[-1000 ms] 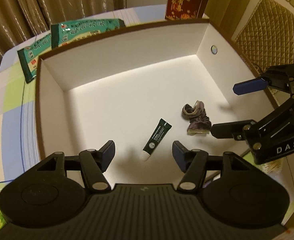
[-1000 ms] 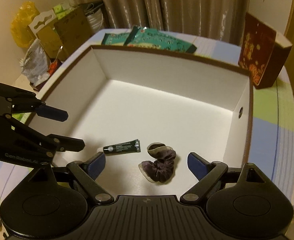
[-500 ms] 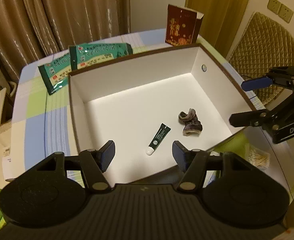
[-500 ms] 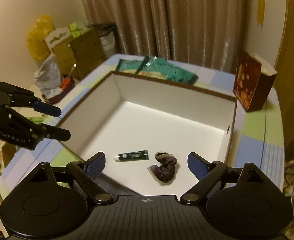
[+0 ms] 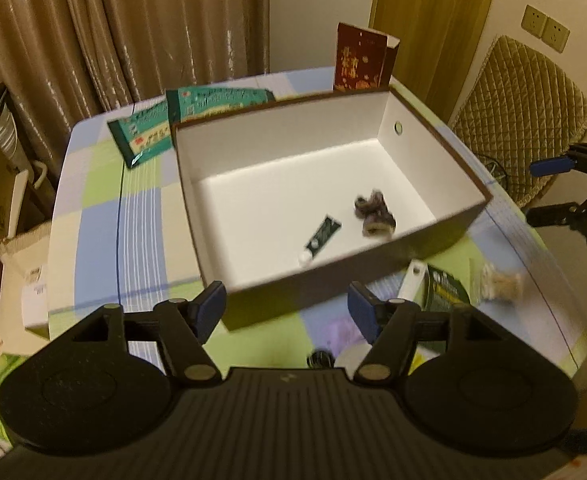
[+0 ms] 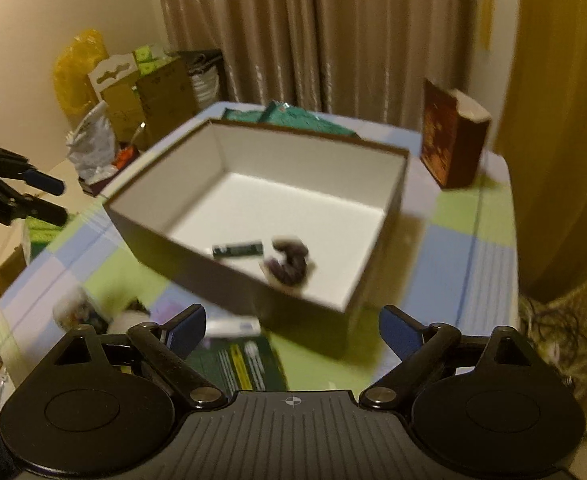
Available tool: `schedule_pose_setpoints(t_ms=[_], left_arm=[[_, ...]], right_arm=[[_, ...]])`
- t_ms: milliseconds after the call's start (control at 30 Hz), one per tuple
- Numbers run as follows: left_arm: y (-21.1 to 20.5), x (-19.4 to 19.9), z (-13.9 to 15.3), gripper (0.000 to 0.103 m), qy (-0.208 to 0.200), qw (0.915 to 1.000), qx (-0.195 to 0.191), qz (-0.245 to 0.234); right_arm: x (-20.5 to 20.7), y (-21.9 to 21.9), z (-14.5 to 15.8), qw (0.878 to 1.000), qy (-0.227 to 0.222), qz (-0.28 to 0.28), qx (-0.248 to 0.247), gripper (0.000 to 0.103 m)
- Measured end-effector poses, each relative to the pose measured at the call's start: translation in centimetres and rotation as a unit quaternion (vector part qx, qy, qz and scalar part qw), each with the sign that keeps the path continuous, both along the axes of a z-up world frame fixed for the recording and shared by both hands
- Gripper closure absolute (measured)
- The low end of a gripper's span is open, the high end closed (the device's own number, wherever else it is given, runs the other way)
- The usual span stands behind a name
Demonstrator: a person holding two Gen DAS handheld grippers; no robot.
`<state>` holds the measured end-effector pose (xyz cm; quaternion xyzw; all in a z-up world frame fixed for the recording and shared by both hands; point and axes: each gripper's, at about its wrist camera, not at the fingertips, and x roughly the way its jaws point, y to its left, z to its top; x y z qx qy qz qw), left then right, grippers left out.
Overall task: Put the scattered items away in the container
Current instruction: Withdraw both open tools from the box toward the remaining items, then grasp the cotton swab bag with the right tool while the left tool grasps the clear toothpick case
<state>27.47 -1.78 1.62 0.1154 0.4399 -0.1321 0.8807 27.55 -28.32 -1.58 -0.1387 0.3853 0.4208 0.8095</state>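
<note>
The brown box with a white inside [image 5: 469,200] stands on the checked tablecloth. In it lie a dark green tube [image 5: 321,234] and a purple hair scrunchie [image 5: 373,216]. My left gripper [image 5: 285,312] hovers before the box's near wall, its jaws opening with nothing between them. A green packet with a white cap [image 5: 441,284] and a bag of cotton swabs [image 5: 497,284] lie in front of the box. My right gripper [image 6: 291,326] hangs over the green packet [image 6: 249,364], jaws opening and empty. The tube [image 6: 237,249] and scrunchie [image 6: 289,264] are blurred in the right wrist view.
A dark red gift box [image 5: 361,58] stands behind the container, next to teal packets [image 5: 181,116]. A quilted chair [image 5: 525,120] is to the right of the table. Cartons and bags [image 6: 125,120] crowd the floor on the left. A white round object [image 5: 349,356] lies near my left fingers.
Both grippers have drawn back and upward, out of the box to its near side. The loose items in front of the box have come into view. Both pairs of jaws stand slightly wider.
</note>
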Motion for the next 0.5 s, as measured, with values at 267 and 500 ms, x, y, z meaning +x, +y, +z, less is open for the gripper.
schedule_pose_setpoints(t_ms=[267, 500], left_arm=[[0.2, -3.5, -4.0, 0.039, 0.054, 0.9985, 0.008, -0.006], [-0.4, -4.7, -8.1, 0.043, 0.097, 0.9951, 0.018, 0.008]], right_arm=[[-1.7, -4.1, -3.3, 0.997, 0.045, -0.055, -0.004, 0.008], [-2.1, -6.1, -6.0, 0.993, 0.074, -0.088, -0.022, 0.008]])
